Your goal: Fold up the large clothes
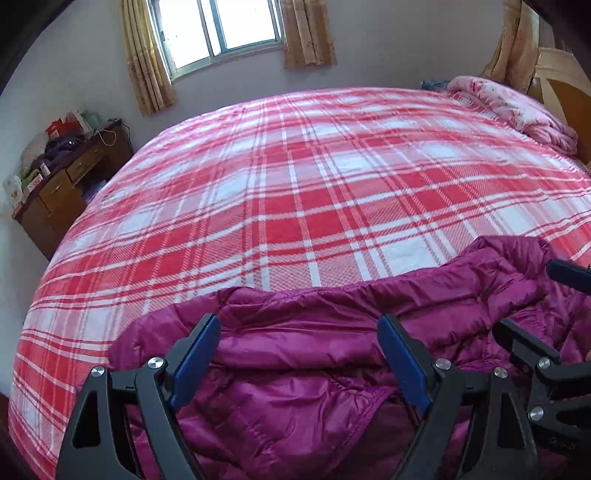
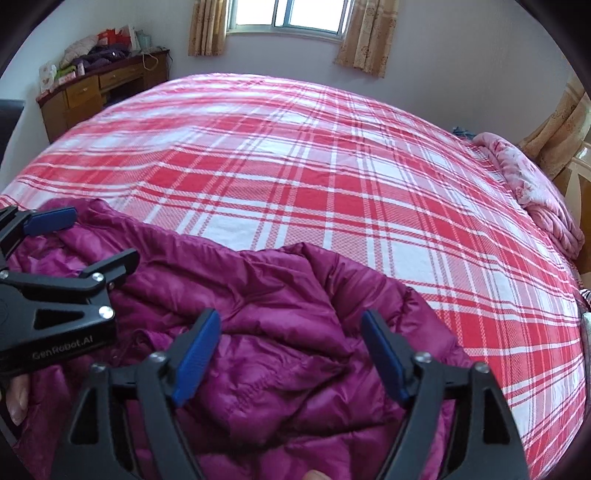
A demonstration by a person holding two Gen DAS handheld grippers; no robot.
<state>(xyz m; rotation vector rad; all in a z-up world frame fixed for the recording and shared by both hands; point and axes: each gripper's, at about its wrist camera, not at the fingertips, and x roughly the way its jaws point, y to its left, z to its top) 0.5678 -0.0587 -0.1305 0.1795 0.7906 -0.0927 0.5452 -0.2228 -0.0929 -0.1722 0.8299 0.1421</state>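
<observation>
A magenta quilted down jacket (image 1: 314, 354) lies crumpled on the near edge of a bed with a red and white plaid blanket (image 1: 295, 184). My left gripper (image 1: 299, 332) is open just above the jacket, holding nothing. My right gripper (image 2: 291, 328) is open over the jacket (image 2: 280, 295) too, empty. In the left wrist view the right gripper (image 1: 532, 299) shows at the right edge, open. In the right wrist view the left gripper (image 2: 96, 240) shows at the left edge, open over the jacket.
A rolled pink floral quilt (image 1: 517, 107) lies at the bed's far right by a wooden headboard (image 1: 565, 92). A cluttered wooden desk (image 1: 66, 177) stands left of the bed under a curtained window (image 1: 221, 29). The plaid blanket (image 2: 295, 155) spreads beyond the jacket.
</observation>
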